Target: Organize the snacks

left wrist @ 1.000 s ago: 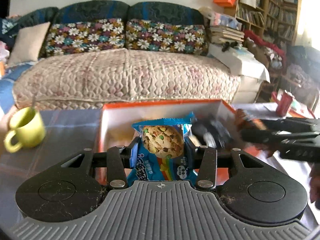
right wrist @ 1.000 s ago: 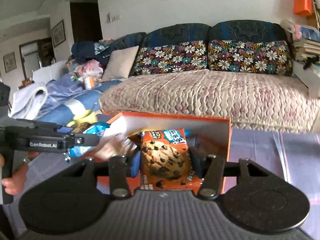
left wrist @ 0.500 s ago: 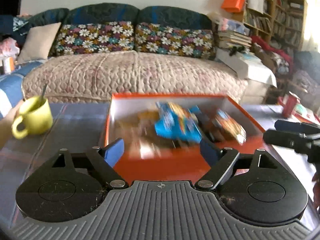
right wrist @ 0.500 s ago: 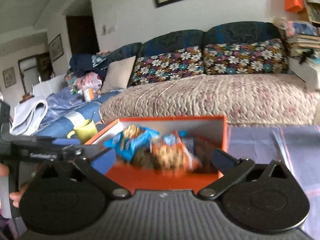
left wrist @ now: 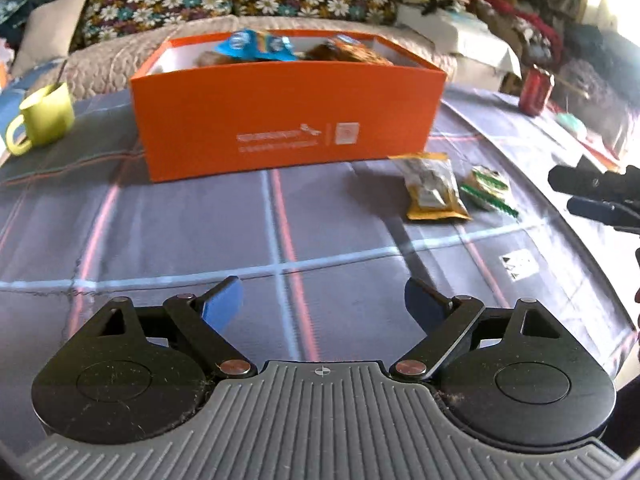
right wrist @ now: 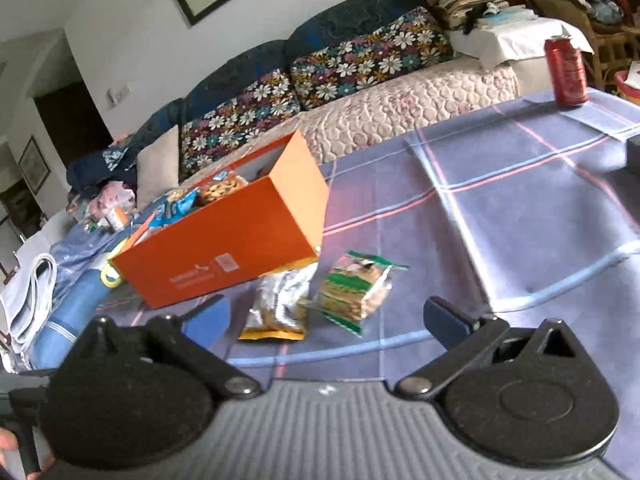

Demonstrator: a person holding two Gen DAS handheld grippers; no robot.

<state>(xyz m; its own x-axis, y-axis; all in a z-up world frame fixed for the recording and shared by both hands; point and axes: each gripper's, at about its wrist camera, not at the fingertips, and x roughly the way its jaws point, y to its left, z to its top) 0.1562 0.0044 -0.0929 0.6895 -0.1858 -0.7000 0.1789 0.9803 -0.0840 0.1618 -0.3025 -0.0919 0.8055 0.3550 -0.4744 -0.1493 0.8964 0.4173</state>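
Both tools gape empty: left tool (left wrist: 322, 302), right tool (right wrist: 326, 316). Orange box (left wrist: 288, 120) hides most snacks inside; yellow packet (right wrist: 280, 304) and green packet (right wrist: 354, 288) are blurred.

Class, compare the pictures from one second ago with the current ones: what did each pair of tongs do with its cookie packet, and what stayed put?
Both tongs let go. The left tongs dropped the blue packet into the orange box; the right tongs dropped the orange cookie packet there too. Both then opened and drew back. The yellow packet and green packet lie outside on the tablecloth.
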